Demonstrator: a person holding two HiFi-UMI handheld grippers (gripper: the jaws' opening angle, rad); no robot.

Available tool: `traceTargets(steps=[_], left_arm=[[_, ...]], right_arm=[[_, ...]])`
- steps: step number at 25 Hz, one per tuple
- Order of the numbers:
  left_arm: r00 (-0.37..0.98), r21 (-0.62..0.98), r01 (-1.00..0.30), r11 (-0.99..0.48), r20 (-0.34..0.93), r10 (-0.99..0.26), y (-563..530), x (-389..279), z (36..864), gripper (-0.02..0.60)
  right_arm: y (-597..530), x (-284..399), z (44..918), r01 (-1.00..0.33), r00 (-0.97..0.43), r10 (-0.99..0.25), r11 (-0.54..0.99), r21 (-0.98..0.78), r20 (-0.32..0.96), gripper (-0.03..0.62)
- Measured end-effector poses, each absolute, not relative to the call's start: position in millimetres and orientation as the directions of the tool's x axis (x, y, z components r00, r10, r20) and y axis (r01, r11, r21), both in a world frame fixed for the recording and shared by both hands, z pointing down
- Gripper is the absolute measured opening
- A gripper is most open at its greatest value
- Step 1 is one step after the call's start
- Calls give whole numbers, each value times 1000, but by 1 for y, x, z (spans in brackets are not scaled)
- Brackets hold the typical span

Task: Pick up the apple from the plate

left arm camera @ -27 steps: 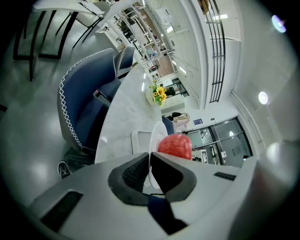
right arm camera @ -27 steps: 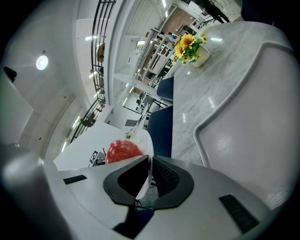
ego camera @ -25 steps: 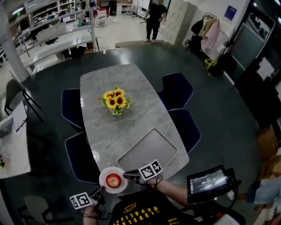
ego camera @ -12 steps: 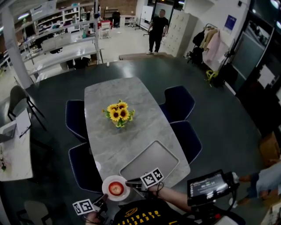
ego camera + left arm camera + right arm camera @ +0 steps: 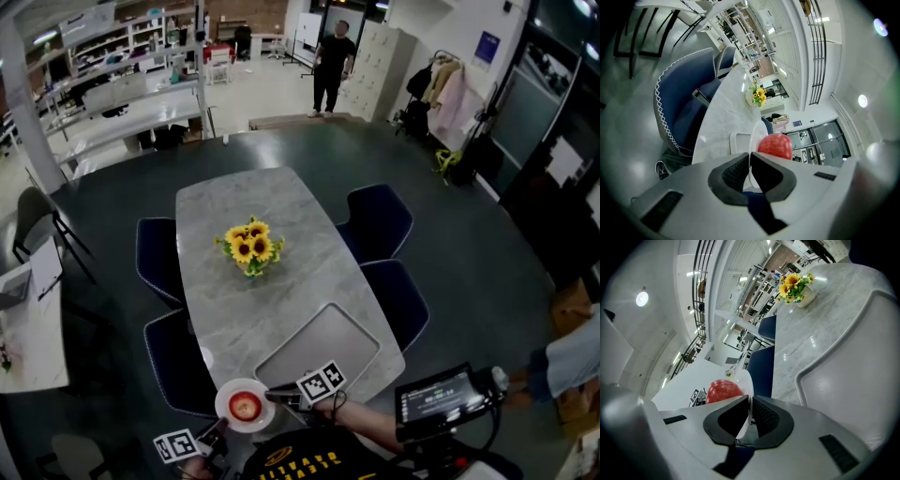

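A grey worktop (image 5: 253,281) lay just beyond the white plate (image 5: 226,395), whose centre carried a red apple (image 5: 245,406). The left tool (image 5: 749,159) and right tool (image 5: 750,401) each clamped the plate's rim from opposite sides, seemingly level. The apple looked firm, smooth, light and apt to roll: best pinched across its widest middle.
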State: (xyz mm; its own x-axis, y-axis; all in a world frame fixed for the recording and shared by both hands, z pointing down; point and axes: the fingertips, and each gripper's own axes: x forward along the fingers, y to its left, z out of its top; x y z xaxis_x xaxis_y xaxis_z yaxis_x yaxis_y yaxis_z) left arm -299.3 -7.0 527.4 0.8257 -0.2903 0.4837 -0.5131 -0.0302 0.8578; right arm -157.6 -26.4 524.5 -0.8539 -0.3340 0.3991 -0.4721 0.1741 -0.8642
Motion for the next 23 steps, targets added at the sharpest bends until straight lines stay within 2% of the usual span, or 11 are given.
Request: traceTargets(steps=[4,8,18,23], left_arm=[[848,880,-472,-43,440,-295,-9,-294,523,20],[828,861,-507,-22,480,-290,-8,-299,528,20],[835,866,-499,-26,473,-280,-10,-294,530,20],[872,891,-454,-13,441,-214,-20,-261,540,20]], right_arm=[[-26,-158,525,-473,-853,-336,169,-865,400,32],[-28,-157,526,-474,-853,-336,172,-864,401,32],[-29,-154,529,-478,-846,-350,167,-862,401,32],[-29,-120,529,-518,-801,-419,130,-845,427,32]])
